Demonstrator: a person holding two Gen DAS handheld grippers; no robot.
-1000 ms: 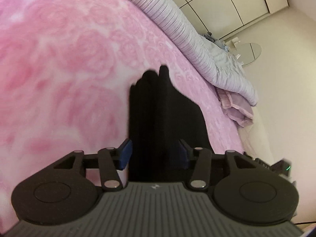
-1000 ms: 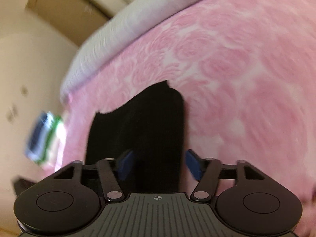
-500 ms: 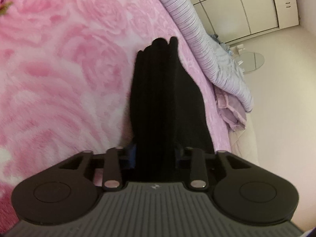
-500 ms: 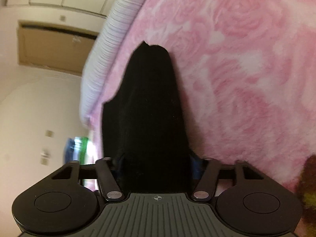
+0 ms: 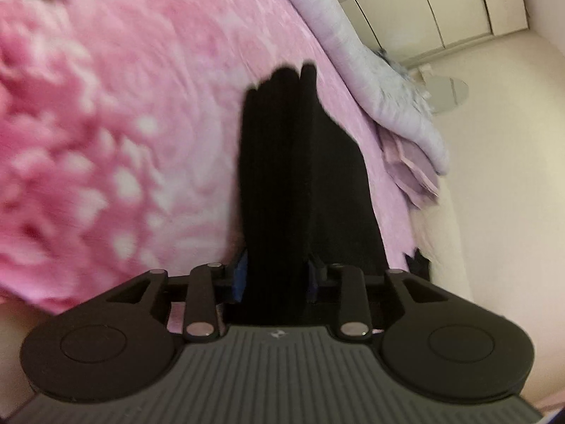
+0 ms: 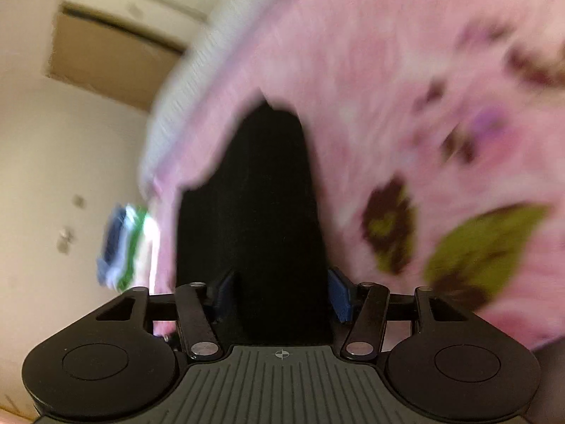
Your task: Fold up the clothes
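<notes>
A black garment hangs bunched in long folds over the pink rose-patterned bedspread. My left gripper is shut on one end of it, the blue pads pressing the cloth from both sides. The same black garment fills the middle of the right wrist view, where my right gripper is shut on its other end. The cloth hides most of both sets of fingers. Both views are blurred by motion.
A striped grey-lilac duvet and a folded lilac cloth lie along the far edge of the bed. White wardrobe doors stand behind. A blue-green-white item is beside the bed near a brown door.
Both grippers closed on the black garment between one second and half a second ago. Since then both have moved with it, and a green and brown leaf print has come into the right view.
</notes>
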